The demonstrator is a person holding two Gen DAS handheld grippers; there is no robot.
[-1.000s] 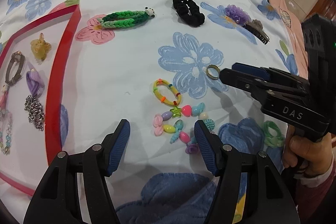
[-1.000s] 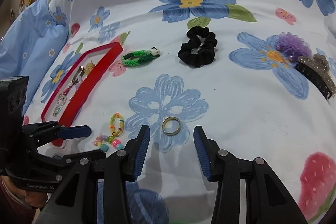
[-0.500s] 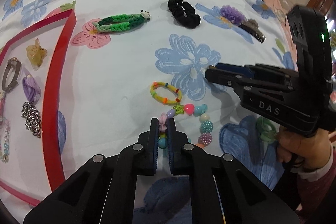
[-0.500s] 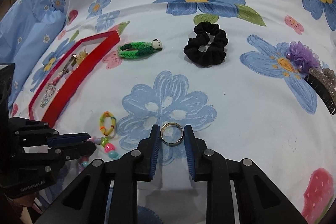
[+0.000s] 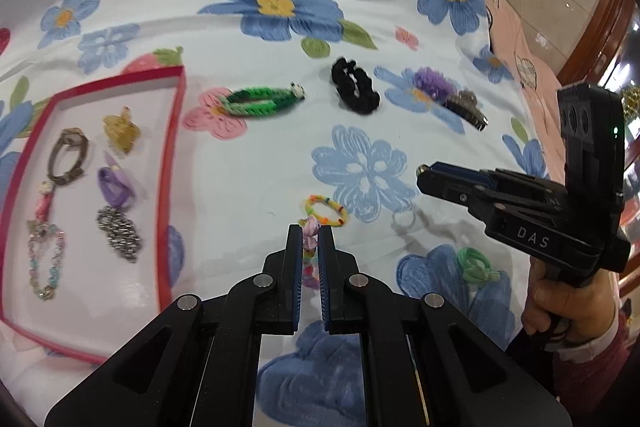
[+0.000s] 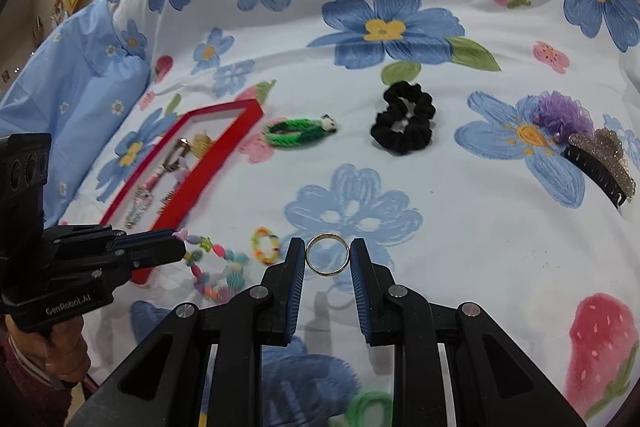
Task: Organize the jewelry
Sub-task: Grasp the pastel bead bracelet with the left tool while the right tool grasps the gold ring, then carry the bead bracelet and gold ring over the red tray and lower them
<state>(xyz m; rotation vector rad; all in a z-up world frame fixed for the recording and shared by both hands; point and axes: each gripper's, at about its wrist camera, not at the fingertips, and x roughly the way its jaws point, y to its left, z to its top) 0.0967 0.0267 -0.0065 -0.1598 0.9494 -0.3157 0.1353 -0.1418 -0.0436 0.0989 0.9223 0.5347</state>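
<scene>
My left gripper (image 5: pixel 310 230) is shut on a colourful beaded bracelet (image 5: pixel 310 225), which hangs below its tips, lifted off the flowered sheet. In the right wrist view the same bracelet (image 6: pixel 216 267) dangles from the left gripper (image 6: pixel 178 239). My right gripper (image 6: pixel 327 243) is shut on a gold ring (image 6: pixel 327 235), held just above the sheet with its shadow below. The right gripper (image 5: pixel 422 173) shows at the right of the left wrist view. A red tray (image 5: pixel 173 147) at the left holds several pieces of jewelry.
On the sheet lie a green loom band with a panda (image 5: pixel 260 101), a black scrunchie (image 5: pixel 354 91), a purple flower clip (image 5: pixel 434 83), a glitter claw clip (image 6: pixel 600 163), a small rainbow band (image 5: pixel 325 211) and a green hair tie (image 5: pixel 474 263). A hand (image 5: pixel 560 303) holds the right gripper.
Both grippers were open a second ago. The left closed on the beaded bracelet, the right closed on the ring, and both have risen off the sheet with them.
</scene>
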